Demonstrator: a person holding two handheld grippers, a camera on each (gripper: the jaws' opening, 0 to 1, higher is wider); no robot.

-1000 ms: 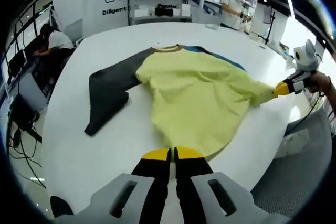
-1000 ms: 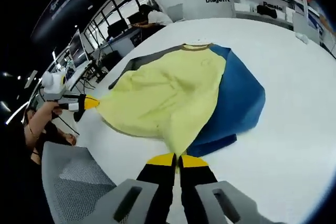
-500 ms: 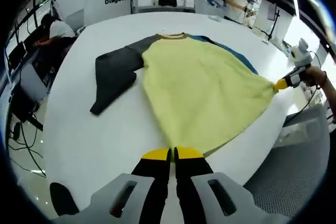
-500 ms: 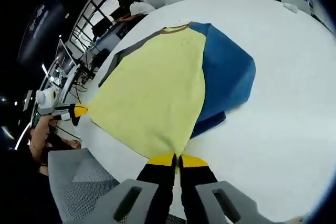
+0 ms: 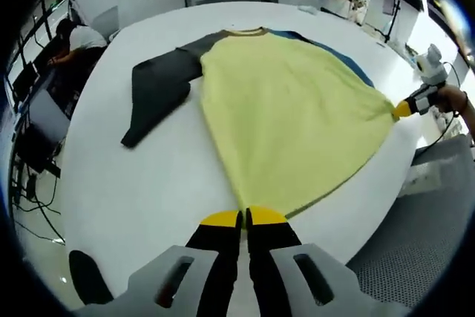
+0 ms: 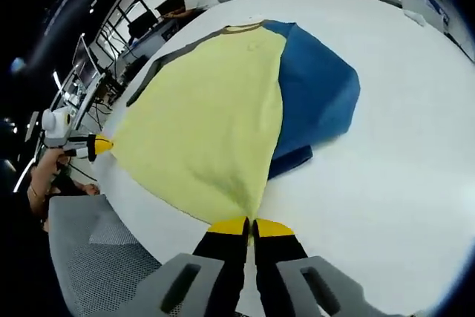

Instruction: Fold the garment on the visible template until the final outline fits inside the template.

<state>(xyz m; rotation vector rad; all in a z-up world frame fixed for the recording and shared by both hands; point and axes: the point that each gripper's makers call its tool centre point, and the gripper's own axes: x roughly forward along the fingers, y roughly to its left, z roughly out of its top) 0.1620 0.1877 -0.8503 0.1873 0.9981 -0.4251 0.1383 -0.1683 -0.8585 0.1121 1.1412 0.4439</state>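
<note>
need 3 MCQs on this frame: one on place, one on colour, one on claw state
1. Where does the dark grey sleeve lie in the left gripper view?
A. left of the yellow panel
B. on top of the panel
C. hanging off the table

2. What colour is the sleeve beside the yellow panel in the right gripper view?
A. red
B. blue
C. white

3. What state is the left claw in?
A. wide open
B. shut on the garment's hem
C. shut on nothing

Answers: 1 A, the sleeve is spread flat on the table left of the panel. 2 B, it is plainly blue. 3 B, the yellow tips meet on the hem.

Garment [image 5: 289, 109]: yellow body, dark grey sleeve, blue sleeve; collar perhaps tan. Table [image 5: 148, 191] white.
</note>
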